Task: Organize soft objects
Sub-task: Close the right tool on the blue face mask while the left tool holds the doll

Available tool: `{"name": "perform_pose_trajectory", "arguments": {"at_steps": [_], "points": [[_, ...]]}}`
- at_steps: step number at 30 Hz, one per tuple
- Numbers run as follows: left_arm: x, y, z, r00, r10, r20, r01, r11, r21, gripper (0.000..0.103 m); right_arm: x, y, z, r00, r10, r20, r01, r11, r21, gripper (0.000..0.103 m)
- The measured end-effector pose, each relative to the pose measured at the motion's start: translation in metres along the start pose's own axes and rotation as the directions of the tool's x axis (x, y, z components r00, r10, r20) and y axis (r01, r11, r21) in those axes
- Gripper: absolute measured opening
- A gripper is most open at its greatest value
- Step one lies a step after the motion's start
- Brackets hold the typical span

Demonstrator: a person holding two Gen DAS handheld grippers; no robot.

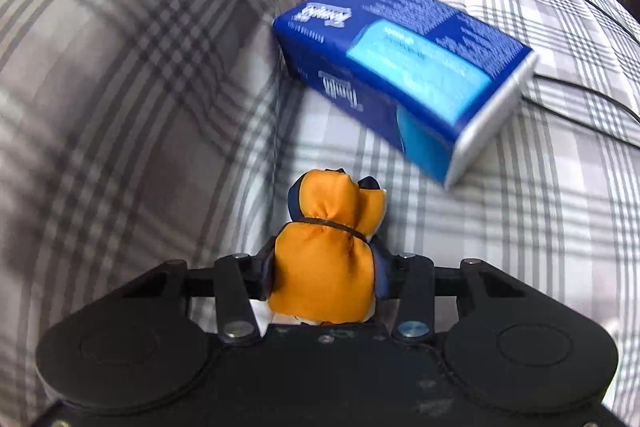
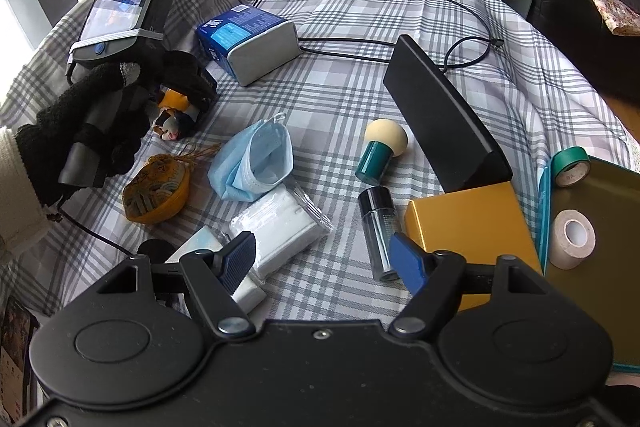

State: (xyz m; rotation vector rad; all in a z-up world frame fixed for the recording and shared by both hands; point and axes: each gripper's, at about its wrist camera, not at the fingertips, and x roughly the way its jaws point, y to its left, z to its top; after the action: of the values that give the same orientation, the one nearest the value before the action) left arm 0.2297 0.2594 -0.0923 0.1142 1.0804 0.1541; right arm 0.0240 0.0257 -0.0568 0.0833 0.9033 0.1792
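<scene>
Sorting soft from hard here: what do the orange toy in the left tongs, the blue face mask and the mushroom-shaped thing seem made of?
Orange toy: satin-like stuffed fabric, slightly shiny, puckered where a cord ties it.
Blue face mask: thin nonwoven fabric, matte, crumpled and pleated.
Mushroom-shaped thing: the cream cap looks like matte sponge; the teal base looks like glossy hard plastic, though that is less sure.

Orange stuffed toy [image 1: 324, 267] – pinched btwn fingers
</scene>
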Motion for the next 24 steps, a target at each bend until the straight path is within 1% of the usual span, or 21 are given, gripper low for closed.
{"name": "perform_pose_trajectory", "arguments": {"at_steps": [3,5,7,11,14,17,20,23,24], "points": [[-0.013,0.006,-0.024,1.0,-0.008,-0.014,0.008,1.0,0.012,0.041,0.0,0.002,-0.004,1.0,-0.002,-0.016,0.002,1.0,-0.014,0.07],[-0.022,0.007,-0.047,1.0,0.006,-0.019,-0.005,0.999,0.035,0.041,-0.003,0.003,-0.007,1.0,0.001,-0.023,-0.001,1.0,-0.021,0.07],[-0.028,0.009,-0.062,1.0,0.007,-0.024,-0.006,0.999,0.042,0.041,-0.005,0.002,-0.009,1.0,-0.002,-0.027,0.001,1.0,-0.023,0.07],[-0.032,0.012,-0.081,1.0,0.006,-0.021,-0.005,0.999,0.04,0.042,-0.011,-0.005,-0.014,0.999,0.003,-0.043,-0.002,1.0,0.015,0.07],[-0.033,0.011,-0.084,1.0,0.012,-0.013,-0.012,0.998,0.062,0.045,-0.014,-0.012,-0.016,0.999,0.0,-0.039,0.002,0.998,0.058,0.07],[-0.026,0.006,-0.078,1.0,0.014,-0.027,-0.012,0.997,0.073,0.045,-0.013,-0.019,-0.01,0.999,-0.025,-0.029,0.028,0.995,0.1,0.07],[-0.019,0.009,-0.073,0.999,-0.016,-0.038,0.018,0.998,0.06,0.045,-0.009,-0.023,-0.003,0.999,-0.039,-0.026,0.042,0.991,0.13,0.069],[-0.015,0.016,-0.07,0.998,-0.041,-0.048,0.043,0.998,0.046,0.052,-0.008,-0.025,0.004,0.998,-0.062,-0.019,0.064,0.988,0.138,0.069],[-0.02,0.02,-0.072,0.998,-0.044,-0.048,0.046,0.998,0.045,0.055,-0.007,-0.025,0.006,0.997,-0.07,-0.016,0.071,0.988,0.139,0.069]]}}
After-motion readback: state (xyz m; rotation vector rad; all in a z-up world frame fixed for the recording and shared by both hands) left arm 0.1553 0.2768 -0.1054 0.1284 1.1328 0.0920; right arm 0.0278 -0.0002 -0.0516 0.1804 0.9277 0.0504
